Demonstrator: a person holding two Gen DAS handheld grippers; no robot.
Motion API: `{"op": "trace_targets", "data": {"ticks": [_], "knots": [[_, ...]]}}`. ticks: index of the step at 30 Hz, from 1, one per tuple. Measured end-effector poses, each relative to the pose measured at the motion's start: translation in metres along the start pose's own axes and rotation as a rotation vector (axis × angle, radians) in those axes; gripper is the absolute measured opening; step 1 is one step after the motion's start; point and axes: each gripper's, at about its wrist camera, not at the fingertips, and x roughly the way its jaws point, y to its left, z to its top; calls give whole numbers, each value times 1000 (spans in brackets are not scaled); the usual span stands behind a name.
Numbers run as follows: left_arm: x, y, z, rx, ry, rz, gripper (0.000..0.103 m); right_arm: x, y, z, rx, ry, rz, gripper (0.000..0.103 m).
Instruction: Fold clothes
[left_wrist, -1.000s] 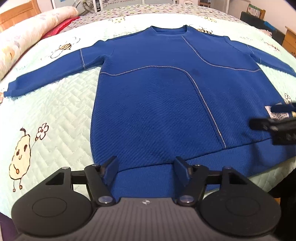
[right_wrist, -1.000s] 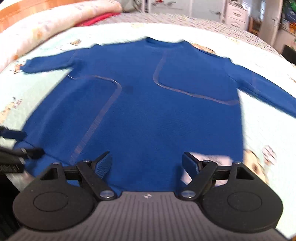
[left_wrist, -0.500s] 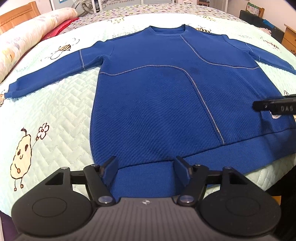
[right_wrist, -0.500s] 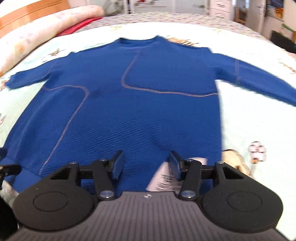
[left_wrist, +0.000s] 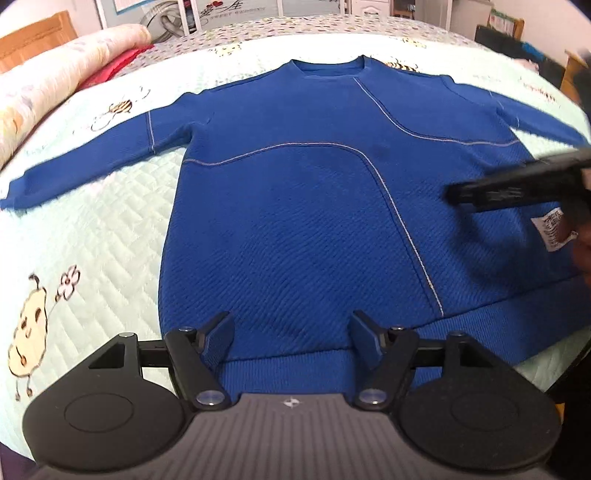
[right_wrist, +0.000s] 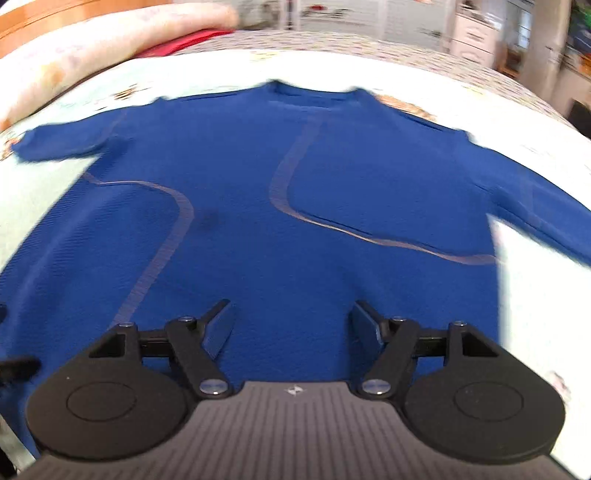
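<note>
The blue sweater (left_wrist: 295, 206) lies spread flat and face up on the bed (left_wrist: 110, 236), both sleeves stretched out to the sides, collar at the far end and ribbed hem (left_wrist: 288, 373) at the near edge. No fold shows in it. It looks like a thick, textured knit: soft and limp, likely to sag and drape when lifted, not slippery, and light enough for one pinch at each side. The hem corners or the shoulder seams look like the firmest places to take hold, since the ribbing gives the fingers something to bite. The left gripper (left_wrist: 291, 336) hovers at the sweater's hem, fingers spread and empty. The right gripper (right_wrist: 291, 332) hangs over the sweater's lower body, fingers also spread apart, holding nothing. Beyond the collar, a rolled quilt (left_wrist: 55, 74) lies at the bed's far left.
</note>
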Motion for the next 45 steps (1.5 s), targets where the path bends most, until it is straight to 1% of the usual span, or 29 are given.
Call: {"op": "trace_targets", "data": {"ticks": [2, 3, 6, 8, 11, 14, 20, 25, 27, 30, 31, 33, 35, 38, 42, 43, 45], "knots": [[0, 0, 1, -7, 2, -2, 72, -9, -16, -6, 48, 9, -31, 70], [0, -2, 2, -3, 3, 3, 72, -13, -18, -6, 56, 14, -50, 70], [-1, -8, 2, 23, 0, 19, 72, -21, -6, -5, 37, 10, -75, 71], [-1, -8, 0, 24, 0, 21, 72, -22, 9, 0, 19, -8, -38, 71], [-4, -5, -1, 15, 5, 13, 73, -18, 29, 6, -23, -10, 0, 71], [-5, -5, -3, 16, 7, 14, 73, -8, 44, 10, -64, 4, 22, 71], [-10, -11, 4, 26, 10, 15, 72, -12, 40, 7, -41, -7, 21, 72], [-36, -24, 21, 37, -68, 5, 72, -15, 37, 6, -22, -16, 20, 72], [-43, -30, 28, 43, -89, 12, 72, -16, 35, 5, -14, -19, 20, 72], [-48, -36, 33, 58, -99, 25, 72, -18, 33, 4, -3, -24, 19, 72], [-49, -37, 34, 61, -100, 33, 72, -17, 35, 4, -6, -25, 24, 72], [-52, -37, 36, 64, -102, 46, 72, -5, 51, 9, -53, -11, 49, 72], [-55, -34, 38, 62, -107, 60, 72, 5, 54, 8, -79, 10, 38, 72], [-57, -27, 39, 54, -114, 81, 72, 3, 34, 1, -74, -4, 33, 72], [-54, -21, 45, 31, -118, 114, 72, -15, -16, -13, 45, 0, -24, 73], [-53, -19, 47, 26, -119, 123, 72, -20, -23, -15, 73, 3, -48, 73], [-52, -19, 50, 14, -123, 118, 72, -28, -24, -15, 90, 4, -105, 73]]}}
